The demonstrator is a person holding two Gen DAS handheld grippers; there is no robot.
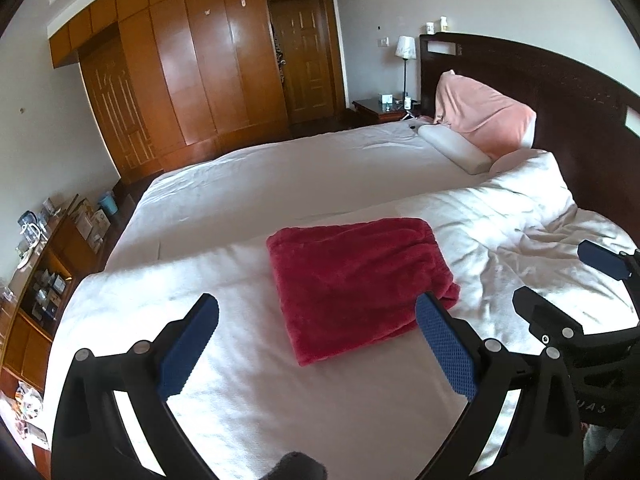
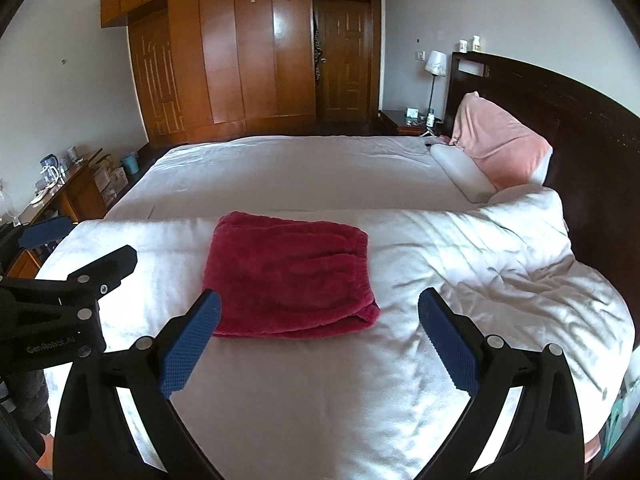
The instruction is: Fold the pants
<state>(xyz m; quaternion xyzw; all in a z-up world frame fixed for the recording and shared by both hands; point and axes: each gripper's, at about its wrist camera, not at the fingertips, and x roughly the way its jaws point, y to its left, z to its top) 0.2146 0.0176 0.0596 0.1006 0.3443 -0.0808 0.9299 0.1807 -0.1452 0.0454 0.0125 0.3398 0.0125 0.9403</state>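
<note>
Pants (image 1: pixel 356 284): red, fleecy, folded into a thick, roughly square bundle lying flat on the white duvet (image 1: pixel 248 392), near the bed's front edge; the elastic waistband runs along the right side, and stacked layers show at the near right corner.
Left hand-held gripper (image 1: pixel 318 326): blue pads wide apart, holding nothing, hovering over the duvet just short of the pants; in its own view the right pad overlaps the bundle's near right corner, but contact cannot be told.
Right hand-held gripper (image 2: pixel 320 322): blue pads (image 2: pixel 448 344) wide apart, holding nothing, over the duvet; the left pad sits at the bundle's near left corner in its own view, contact unclear.
Gripper positions: the 2 are side by side, each showing at the edge of the other's view.
Duvet: smooth around the pants, crumpled toward the right.
Sheet (image 2: pixel 280 172): white, flat, covering the far half of the bed beyond the duvet edge.
Pillows: 1 white pillow (image 2: pixel 460 172) lying flat, 1 pink pillow (image 2: pixel 500 140) leaning on the dark headboard (image 2: pixel 580 120).
Nightstand (image 2: pixel 400 118): beside the headboard, carrying small items and a lamp (image 2: pixel 435 66).
Worktop (image 2: pixel 60 196): far left, wooden, crowded with a kettle and small items.
Wardrobe (image 2: pixel 240 52): brown wood, along the far wall, next to a door (image 2: pixel 344 60).
</note>
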